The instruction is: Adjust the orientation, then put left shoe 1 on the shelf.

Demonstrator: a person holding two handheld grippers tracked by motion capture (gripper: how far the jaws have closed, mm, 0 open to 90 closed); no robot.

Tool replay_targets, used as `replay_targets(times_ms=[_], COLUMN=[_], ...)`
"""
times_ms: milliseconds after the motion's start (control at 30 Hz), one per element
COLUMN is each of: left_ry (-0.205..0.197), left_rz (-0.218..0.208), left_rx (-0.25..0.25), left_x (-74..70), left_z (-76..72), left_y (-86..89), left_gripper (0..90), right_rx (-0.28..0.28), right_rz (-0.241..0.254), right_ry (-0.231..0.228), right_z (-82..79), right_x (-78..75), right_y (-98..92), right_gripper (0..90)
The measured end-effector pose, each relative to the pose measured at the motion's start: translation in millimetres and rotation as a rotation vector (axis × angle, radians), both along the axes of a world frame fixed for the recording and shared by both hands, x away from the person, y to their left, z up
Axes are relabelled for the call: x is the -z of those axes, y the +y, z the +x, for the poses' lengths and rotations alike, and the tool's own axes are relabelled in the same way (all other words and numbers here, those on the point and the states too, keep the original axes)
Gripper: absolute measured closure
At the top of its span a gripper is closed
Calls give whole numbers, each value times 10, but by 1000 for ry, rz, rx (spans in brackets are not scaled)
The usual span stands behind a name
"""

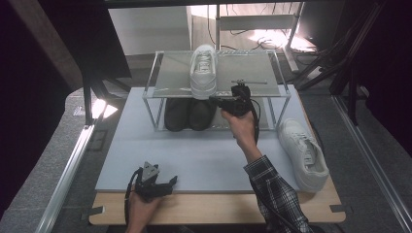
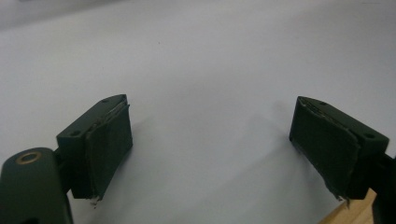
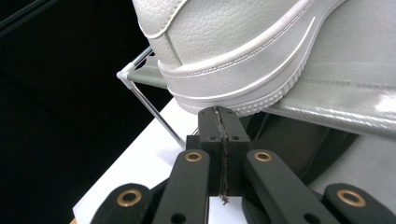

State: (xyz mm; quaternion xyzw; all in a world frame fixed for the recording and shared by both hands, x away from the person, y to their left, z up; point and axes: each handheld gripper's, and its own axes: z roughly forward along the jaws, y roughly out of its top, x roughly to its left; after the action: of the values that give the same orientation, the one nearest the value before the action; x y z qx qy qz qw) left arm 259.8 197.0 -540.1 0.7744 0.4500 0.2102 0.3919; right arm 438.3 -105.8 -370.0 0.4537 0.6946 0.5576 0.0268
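Observation:
A white sneaker (image 1: 203, 70) stands on the top shelf of a clear wire shoe rack (image 1: 262, 73), toe toward me and slightly over the front edge. My right gripper (image 1: 214, 99) is at that toe. In the right gripper view its jaws are pressed together with nothing between them, and the right gripper (image 3: 218, 116) tip sits right at the sneaker's (image 3: 224, 51) sole rim, at the shelf (image 3: 336, 98) edge. My left gripper (image 1: 171, 180) rests low near the front of the grey mat (image 1: 209, 155). The left gripper (image 2: 210, 149) stands open over bare mat.
A pair of black shoes (image 1: 188, 114) sits on the rack's lower level. A second white sneaker (image 1: 303, 153) lies on the mat's right edge, beside my right forearm. The wooden table edge (image 1: 218, 208) runs along the front.

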Motion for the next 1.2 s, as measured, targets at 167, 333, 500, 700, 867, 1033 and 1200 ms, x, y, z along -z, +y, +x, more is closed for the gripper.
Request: replay_targets(times_ms=[167, 333, 500, 700, 867, 1033, 1200], left_ry=[1, 0, 0, 0, 0, 0, 0], left_rz=[2, 2, -1, 0, -1, 0, 0], left_rx=[0, 0, 0, 0, 0, 0, 0], left_x=[-1, 0, 0, 0, 0, 0, 0], left_z=[0, 0, 0, 0, 0, 0, 0], left_y=[1, 1, 0, 0, 0, 0, 0], left_gripper=[127, 127, 127, 127, 127, 127, 128], right_rx=[7, 13, 8, -12, -32, -40, -50], right_rz=[-10, -19, -28, -48, -85, -134, -174], right_ry=[-5, -10, -2, -18, -42, -71, -89], right_z=[44, 60, 41, -21, -91, -162, -231], right_x=[2, 4, -6, -29, -47, -37, -19], right_y=[69, 106, 78, 51, 43, 31, -1], right_gripper=[894, 893, 874, 840, 780, 674, 561])
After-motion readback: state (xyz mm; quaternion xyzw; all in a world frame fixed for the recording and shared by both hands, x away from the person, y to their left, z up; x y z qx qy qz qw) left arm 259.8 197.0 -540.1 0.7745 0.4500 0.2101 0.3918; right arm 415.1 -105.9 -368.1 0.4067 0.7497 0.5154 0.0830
